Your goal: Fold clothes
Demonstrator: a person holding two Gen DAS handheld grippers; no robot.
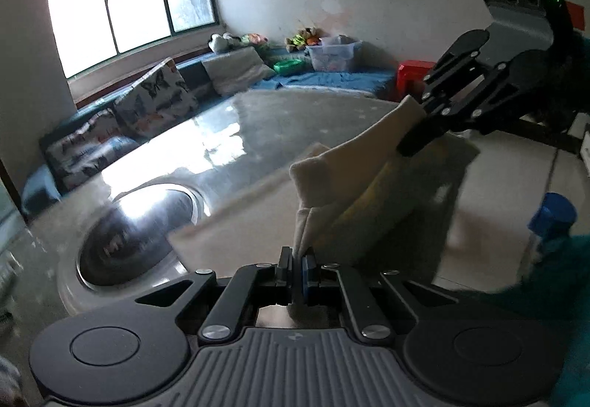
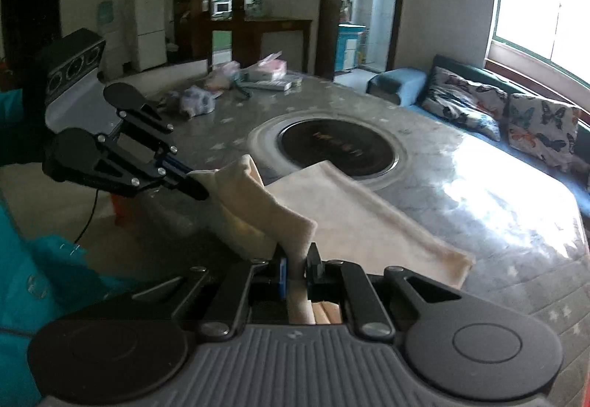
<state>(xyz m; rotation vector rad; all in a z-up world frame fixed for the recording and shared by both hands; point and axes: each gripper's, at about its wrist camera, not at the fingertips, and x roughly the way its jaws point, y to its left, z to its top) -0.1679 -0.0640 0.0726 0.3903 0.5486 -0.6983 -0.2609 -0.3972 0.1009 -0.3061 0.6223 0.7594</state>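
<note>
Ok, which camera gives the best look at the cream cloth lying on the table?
The right wrist view: the cream cloth stretches across the table to its far corner. The left wrist view shows mostly the raised edge, blurred.

The near edge of the cream cloth (image 2: 354, 211) is hidden behind the right gripper (image 2: 297, 268); lettering on the round hotplate (image 2: 337, 145) is blurred beyond reading; the blue-capped bottle (image 1: 551, 226) is smeared by motion; shelf contents are too small to be identified.

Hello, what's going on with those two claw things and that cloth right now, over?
Left gripper and right gripper: jaws shut on one lifted edge of the cream fleece cloth. Rest lies on the grey marble table, partly over its round black hotplate. Nothing blocking.
</note>
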